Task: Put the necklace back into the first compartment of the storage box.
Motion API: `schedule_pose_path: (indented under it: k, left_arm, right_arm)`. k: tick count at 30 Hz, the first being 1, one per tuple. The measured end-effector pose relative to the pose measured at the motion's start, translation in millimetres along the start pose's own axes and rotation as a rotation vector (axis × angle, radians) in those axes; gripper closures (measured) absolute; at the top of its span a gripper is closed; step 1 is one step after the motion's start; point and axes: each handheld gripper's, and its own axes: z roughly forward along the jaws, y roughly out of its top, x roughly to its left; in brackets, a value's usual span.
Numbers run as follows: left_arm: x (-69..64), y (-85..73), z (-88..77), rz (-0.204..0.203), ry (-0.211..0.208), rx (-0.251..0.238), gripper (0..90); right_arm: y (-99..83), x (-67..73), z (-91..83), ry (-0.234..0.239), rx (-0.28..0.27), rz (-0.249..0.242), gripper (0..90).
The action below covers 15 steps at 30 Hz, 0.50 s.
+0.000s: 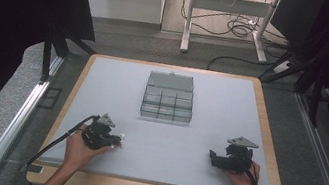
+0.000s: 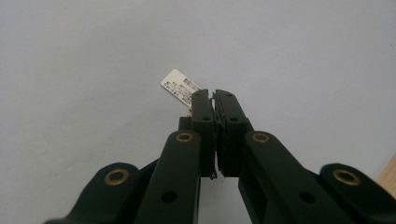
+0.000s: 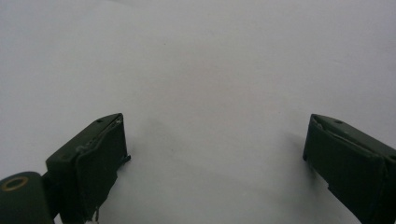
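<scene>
A small white tag [image 2: 180,86] with printed lines lay flat on the grey table mat [image 1: 154,141], well in front of the clear plastic box [image 1: 168,97] and off to the left of it, toward the person's side. In the left gripper view the tag showed just past the tips of the black jaws, partly hidden behind the left one. A little reddish detail sat where the tag met the jaw, too small to read. The left gripper [image 2: 214,95] had its jaws pressed together, almost no gap between the pads. Whether an edge of the tag or something fixed to it was caught between them could not be told, because the jaw covered that spot. In the high view the same gripper [image 1: 119,140] lay low over the mat in the left hand [image 1: 79,148], and a small white spot was at its tip.

The right gripper [image 3: 215,149] was in front of the box too, but off to its right, well apart from the tag. Its jaws stood wide apart, with only bare mat between them. In the high view it [image 1: 212,156] rested in the right hand [image 1: 239,178], pointing toward the left gripper.

The box was a clear organiser with several small compartments, its lid opened back, and it stood in the far middle part of the mat. Beyond the box was a wooden table edge [image 1: 172,67], then the floor with cables [image 1: 239,29]
</scene>
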Motion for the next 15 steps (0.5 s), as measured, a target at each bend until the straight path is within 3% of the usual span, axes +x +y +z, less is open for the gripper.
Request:
schedule_pose_path:
  k: [8, 15]
  left_arm:
    - [-1.4, 1.1, 9.6, -0.004, -0.005, 0.027, 81.7]
    - [-2.6, 2.0, 15.3, 0.004, 0.023, 0.044, 75.0]
  right_arm:
    - [0.0, 0.0, 0.0, 0.000, 0.000, 0.000, 6.0]
    - [0.1, -0.1, 0.1, 0.001, 0.000, 0.000, 6.0]
